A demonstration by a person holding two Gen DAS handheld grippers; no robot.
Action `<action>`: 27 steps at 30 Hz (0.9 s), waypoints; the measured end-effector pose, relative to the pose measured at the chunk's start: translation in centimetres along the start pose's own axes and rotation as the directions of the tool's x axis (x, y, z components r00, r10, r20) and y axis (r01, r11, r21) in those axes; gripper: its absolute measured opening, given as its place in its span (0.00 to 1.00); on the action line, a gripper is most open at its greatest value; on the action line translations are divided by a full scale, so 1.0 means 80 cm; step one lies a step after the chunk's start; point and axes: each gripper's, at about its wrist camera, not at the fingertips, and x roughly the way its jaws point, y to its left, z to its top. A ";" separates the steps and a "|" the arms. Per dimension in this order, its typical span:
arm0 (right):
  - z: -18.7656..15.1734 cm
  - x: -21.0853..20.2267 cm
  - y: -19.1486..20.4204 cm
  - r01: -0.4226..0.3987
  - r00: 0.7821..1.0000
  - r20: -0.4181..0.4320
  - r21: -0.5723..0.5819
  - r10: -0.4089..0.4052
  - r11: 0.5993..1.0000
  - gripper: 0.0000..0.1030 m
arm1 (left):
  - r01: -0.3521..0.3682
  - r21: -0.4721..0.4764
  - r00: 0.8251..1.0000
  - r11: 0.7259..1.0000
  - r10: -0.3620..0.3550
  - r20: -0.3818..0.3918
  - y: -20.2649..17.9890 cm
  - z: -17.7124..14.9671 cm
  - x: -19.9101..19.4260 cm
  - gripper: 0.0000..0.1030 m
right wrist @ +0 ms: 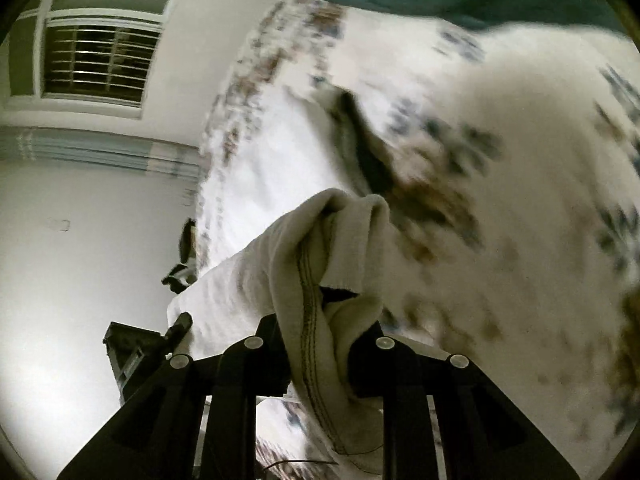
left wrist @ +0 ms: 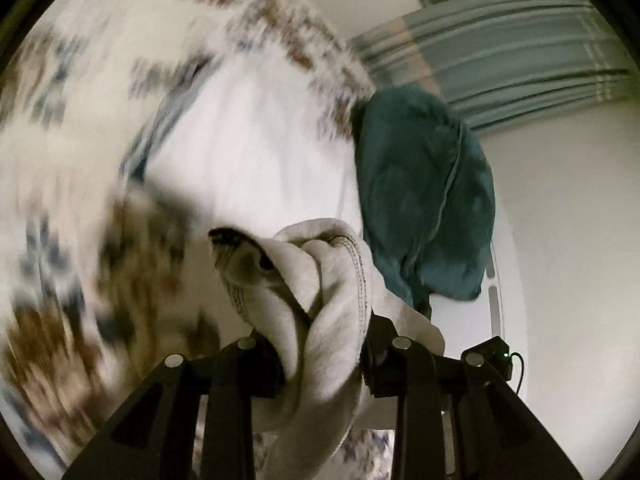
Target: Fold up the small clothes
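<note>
Cream fleece garment (left wrist: 320,300), bunched, hem stitching running lengthwise toward each camera, is clamped by left tool (left wrist: 326,356) and right tool (right wrist: 320,344) above patterned bed (left wrist: 100,160).

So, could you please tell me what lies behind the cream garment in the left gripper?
Behind the cream garment, pinched in the left gripper, lies a blurred patterned bedspread with a teal garment on it. Whatever is directly behind the bunched cloth is covered.

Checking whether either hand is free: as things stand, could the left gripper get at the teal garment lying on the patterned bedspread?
Probably not yet. The left gripper is shut on a bunched cream garment, so its jaws are full. The teal garment lies uncovered on the bedspread, otherwise unobstructed.
</note>
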 end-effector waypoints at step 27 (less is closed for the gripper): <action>0.180 0.191 0.135 0.564 0.826 0.191 -0.268 -0.531 0.781 1.00 | -0.499 0.145 0.866 0.854 0.489 0.101 0.035 0.207 0.096 0.97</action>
